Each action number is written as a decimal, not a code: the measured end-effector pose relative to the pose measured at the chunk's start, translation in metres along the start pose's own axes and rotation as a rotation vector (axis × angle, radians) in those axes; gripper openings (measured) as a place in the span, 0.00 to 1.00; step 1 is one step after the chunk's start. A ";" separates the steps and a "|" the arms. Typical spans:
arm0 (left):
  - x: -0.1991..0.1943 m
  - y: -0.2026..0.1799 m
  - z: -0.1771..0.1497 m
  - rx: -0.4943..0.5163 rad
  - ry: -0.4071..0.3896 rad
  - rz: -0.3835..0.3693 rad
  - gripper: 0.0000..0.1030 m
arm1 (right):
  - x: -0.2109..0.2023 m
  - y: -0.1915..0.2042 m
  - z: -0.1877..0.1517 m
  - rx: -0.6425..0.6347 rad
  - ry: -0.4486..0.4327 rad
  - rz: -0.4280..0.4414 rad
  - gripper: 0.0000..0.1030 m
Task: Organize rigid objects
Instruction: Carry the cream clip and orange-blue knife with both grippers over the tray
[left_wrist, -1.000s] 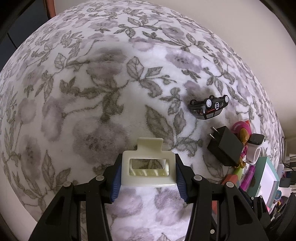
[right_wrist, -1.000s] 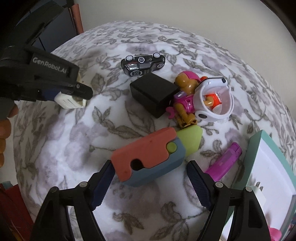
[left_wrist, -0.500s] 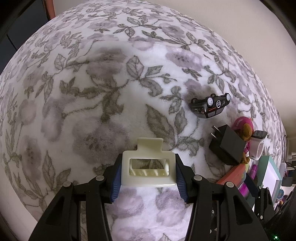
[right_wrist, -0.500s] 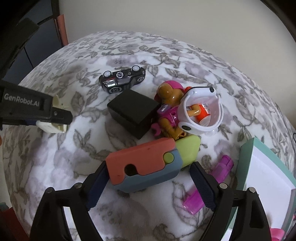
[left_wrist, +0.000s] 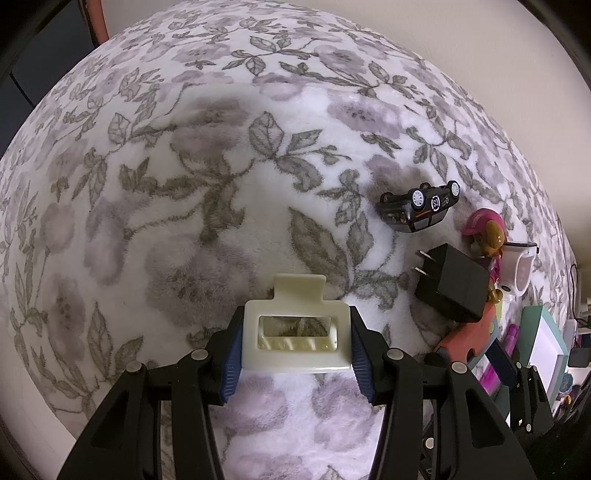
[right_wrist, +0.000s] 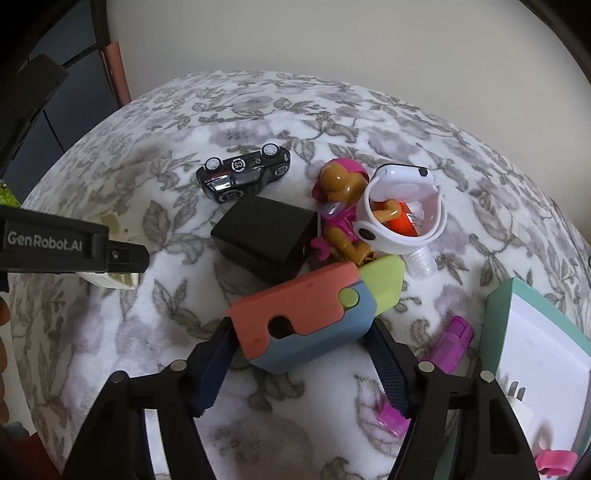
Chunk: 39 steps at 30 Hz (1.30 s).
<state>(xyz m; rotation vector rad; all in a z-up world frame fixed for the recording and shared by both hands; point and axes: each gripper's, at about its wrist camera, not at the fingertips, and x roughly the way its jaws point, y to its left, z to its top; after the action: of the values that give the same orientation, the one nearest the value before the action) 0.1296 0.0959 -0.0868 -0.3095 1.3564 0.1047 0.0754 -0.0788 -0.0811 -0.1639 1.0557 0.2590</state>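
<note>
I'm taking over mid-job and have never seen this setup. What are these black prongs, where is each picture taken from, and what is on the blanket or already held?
There is no robot. A person holds a two-finger claw in each hand, and each claw carries a fisheye camera that looks along its fingers, so the black prongs at the bottom of each picture are that claw's own fingers.

The left picture shows the left claw gripping a cream hair clip over the floral blanket.

The right picture shows the right claw, whose jaws have just been closing. An orange, blue and green toy sits between them, and the pads seem to touch its sides.

Beyond it lie an overturned toy car, a black charger and a puppy figure.
</note>
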 end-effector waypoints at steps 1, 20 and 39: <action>0.000 0.000 0.000 0.001 0.000 -0.001 0.51 | -0.001 0.000 0.000 0.001 0.000 0.004 0.71; -0.042 -0.016 0.001 0.050 -0.070 -0.062 0.51 | -0.050 -0.026 -0.002 0.133 -0.079 0.046 0.71; -0.093 -0.135 -0.056 0.286 -0.156 -0.141 0.51 | -0.129 -0.121 -0.034 0.366 -0.155 -0.119 0.71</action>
<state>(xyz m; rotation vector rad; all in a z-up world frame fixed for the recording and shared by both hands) 0.0912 -0.0389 0.0155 -0.1510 1.1731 -0.1785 0.0213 -0.2206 0.0165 0.1217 0.9185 -0.0315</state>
